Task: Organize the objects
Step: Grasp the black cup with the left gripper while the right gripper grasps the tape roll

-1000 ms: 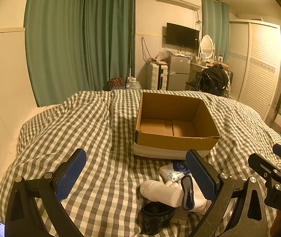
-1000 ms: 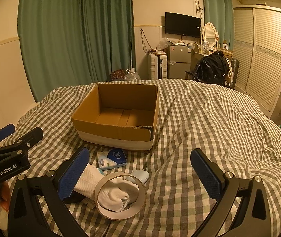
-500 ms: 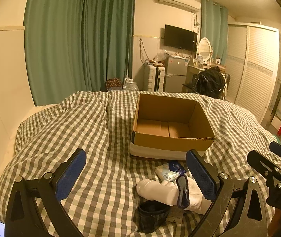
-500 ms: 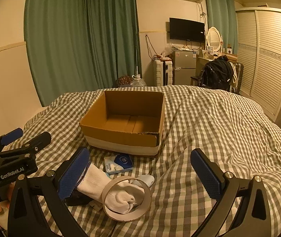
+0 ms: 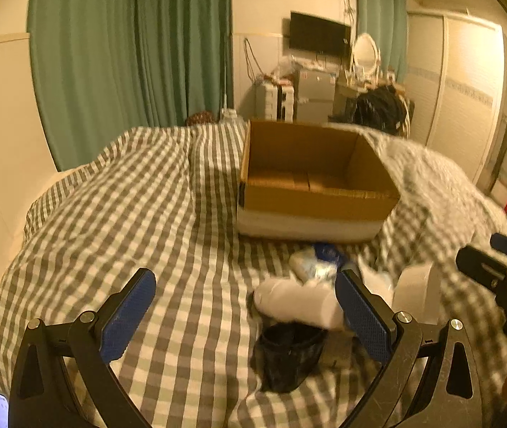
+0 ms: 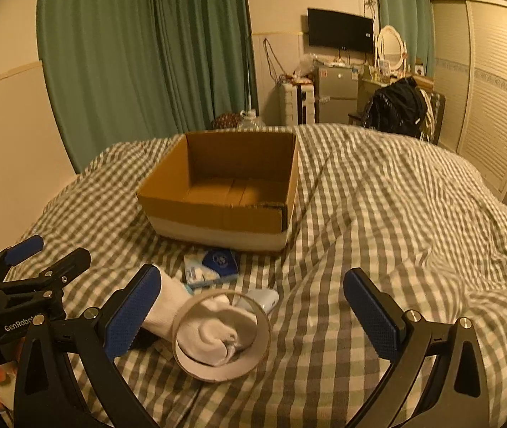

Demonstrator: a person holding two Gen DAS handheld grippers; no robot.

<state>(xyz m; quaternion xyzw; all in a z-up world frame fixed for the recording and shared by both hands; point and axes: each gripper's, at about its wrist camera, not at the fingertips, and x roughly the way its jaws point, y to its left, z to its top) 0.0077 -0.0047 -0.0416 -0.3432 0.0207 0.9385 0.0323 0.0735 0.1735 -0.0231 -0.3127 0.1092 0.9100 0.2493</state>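
Since a second ago both views have been brought lower and nearer the pile; no object has been shifted, so sorting is judged not begun. The left gripper (image 5: 244,315) and right gripper (image 6: 249,312) are held wide apart, empty. At lower centre a white sock (image 6: 214,328) lies through a tape ring (image 6: 222,335). Beyond, mid-frame, the cardboard box (image 6: 224,214) stands empty on the bed (image 6: 396,221).

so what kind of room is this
Most likely a bedroom, perhaps a small studio flat: a bed under a checked duvet fills the view, with louvred wardrobe doors at the right and a wall television above a small fridge.
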